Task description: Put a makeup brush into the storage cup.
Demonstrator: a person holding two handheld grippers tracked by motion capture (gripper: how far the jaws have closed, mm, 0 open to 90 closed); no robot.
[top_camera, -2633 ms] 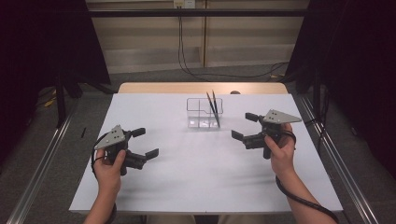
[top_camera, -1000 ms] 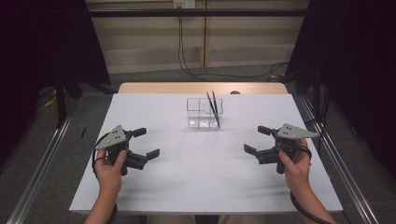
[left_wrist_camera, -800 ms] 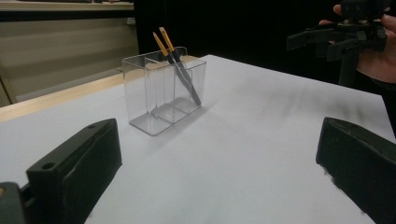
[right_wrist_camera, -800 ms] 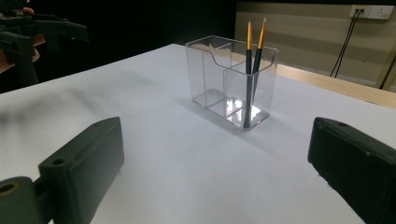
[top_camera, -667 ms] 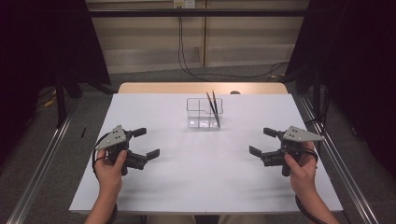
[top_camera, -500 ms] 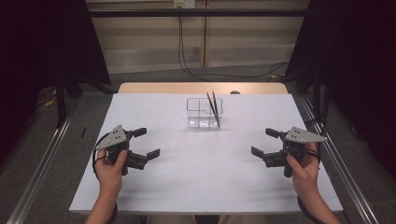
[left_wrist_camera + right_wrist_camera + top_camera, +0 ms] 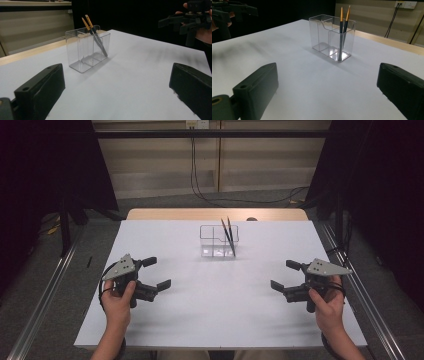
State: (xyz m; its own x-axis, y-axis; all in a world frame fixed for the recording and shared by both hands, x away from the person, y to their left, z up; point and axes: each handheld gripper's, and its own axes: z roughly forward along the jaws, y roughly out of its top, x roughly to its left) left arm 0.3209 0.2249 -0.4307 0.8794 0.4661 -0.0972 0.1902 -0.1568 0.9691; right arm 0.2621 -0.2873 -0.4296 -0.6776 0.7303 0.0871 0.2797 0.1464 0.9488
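Plainly, both sets of black jaws stood wide apart with nothing between them. The left gripper (image 7: pixel 150 276) rested low over the white table sheet (image 7: pixel 210 320) on the person's left, held in the left hand (image 7: pixel 119 294), its jaws aimed toward the middle of the table. The right gripper (image 7: pixel 285 276) sat on the far side, well apart from its partner, held in the right hand (image 7: pixel 327 301) and likewise turned inward.

Between the two, farther back on the sheet, stood the clear plastic divided organiser box (image 7: pixel 219 241). Two thin dark pencils with orange-gold upper ends (image 7: pixel 228 236) leaned together in its right-hand compartment as the high view had it; the other compartments looked empty. From the left gripper view the pencils (image 7: pixel 96 38) tilted against the box wall (image 7: pixel 75 50), and from the right gripper view they (image 7: pixel 342 32) stood nearly upright.

It looked to me like a resting stance, either with the pencils already put away or before any reach began. A next move, I judged, would call for one gripper to travel forward to the box and close on a single pencil high on its shaft without knocking the light box over.
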